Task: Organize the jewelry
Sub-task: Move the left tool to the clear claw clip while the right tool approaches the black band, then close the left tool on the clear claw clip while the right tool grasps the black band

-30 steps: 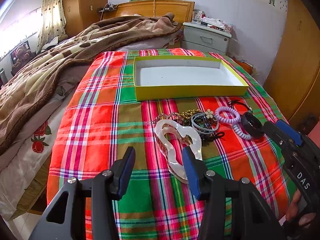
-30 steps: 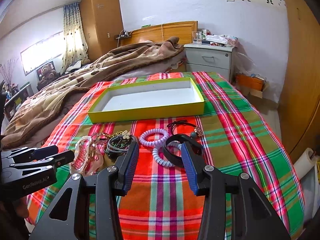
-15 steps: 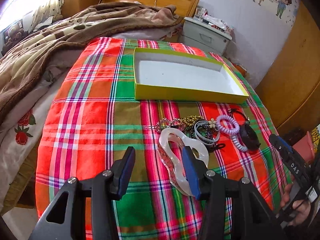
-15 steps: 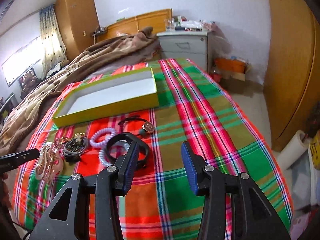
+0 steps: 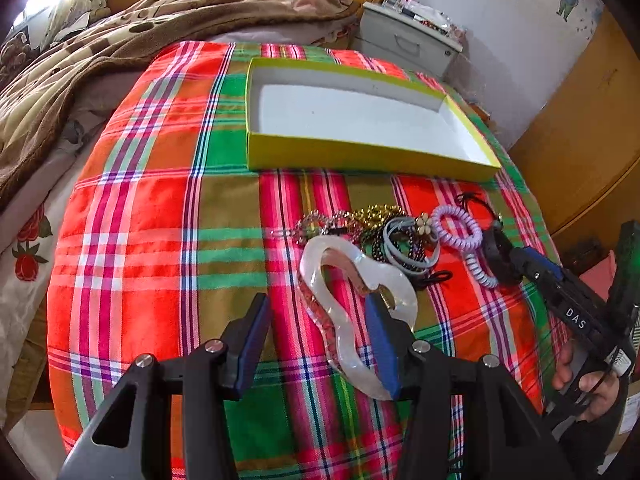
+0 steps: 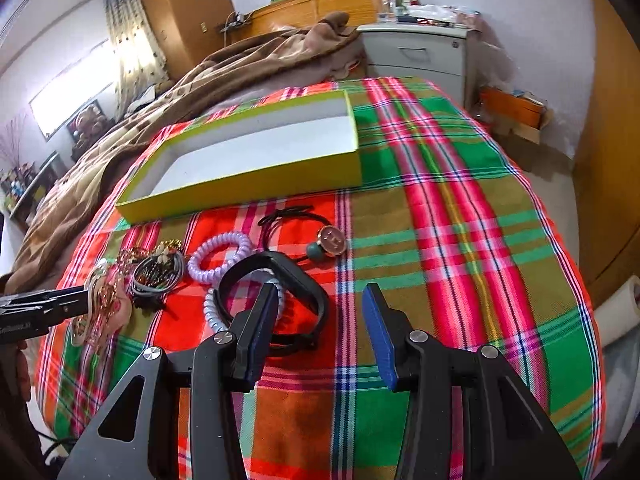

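Legible writing: white letters "DAS" on the body of my right hand-held gripper (image 5: 532, 260), read from the left wrist view. The left hand-held gripper's (image 6: 78, 298) side carries a white label in the right wrist view, too cut off and blurred to read.

My left hand-held gripper (image 5: 316, 332) is spread, holding nothing, low over the pearly white hair clip (image 5: 352, 304). My right hand-held gripper (image 6: 320, 328) is spread too, its left finger over the black bracelet (image 6: 280, 300).

Jewelry lies clustered on the plaid cloth (image 5: 160, 220) on the bed, in front of the yellow box (image 5: 360, 156): lilac coil tie (image 6: 220, 256), bead bracelets (image 5: 404, 240).

Right wrist view alone shows the black hair tie's round pink charm (image 6: 333, 239) and the nightstand's (image 6: 416, 52) glass.
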The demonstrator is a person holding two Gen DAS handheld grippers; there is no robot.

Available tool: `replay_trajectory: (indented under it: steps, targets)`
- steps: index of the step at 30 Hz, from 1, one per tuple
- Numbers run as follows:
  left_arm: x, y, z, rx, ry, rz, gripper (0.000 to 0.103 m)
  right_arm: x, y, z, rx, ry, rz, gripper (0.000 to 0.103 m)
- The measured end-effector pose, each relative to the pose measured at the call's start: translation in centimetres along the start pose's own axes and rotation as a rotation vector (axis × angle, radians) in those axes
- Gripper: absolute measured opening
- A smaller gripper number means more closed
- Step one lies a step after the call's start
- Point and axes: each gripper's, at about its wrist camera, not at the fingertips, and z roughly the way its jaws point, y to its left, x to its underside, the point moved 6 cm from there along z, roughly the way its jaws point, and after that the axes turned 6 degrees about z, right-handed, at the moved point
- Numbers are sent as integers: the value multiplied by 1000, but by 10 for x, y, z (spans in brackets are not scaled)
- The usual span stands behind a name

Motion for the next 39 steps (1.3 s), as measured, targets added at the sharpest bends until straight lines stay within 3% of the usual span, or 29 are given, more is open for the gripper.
replay_trajectory:
  steps: [8,11,13,16,22,26,36,39]
  targets:
    - [5,-1,8,-51,43,36,51,1,2,3,35,32,-56,45]
    - [2,6,5,-143,28,70,51,1,1,0,43,25,-71,45]
    - [2,12,5,-160,34,69,51,2,0,0,41,29,-75,45]
    - [2,16,6,-163,48,71,51,2,2,1,40,37,-88,34]
    - [3,15,8,-204,54,104,51,1,5,4,36,54,-115,31]
    - [1,14,9,-186,55,103,49,1,7,7,14,67,-112,20]
    - [-7,12,12,-146,46,95,26,0,4,6,3,58,-81,18]
    - [-8,11,12,-136,42,98,15,-2,2,2,-2,41,-65,11]
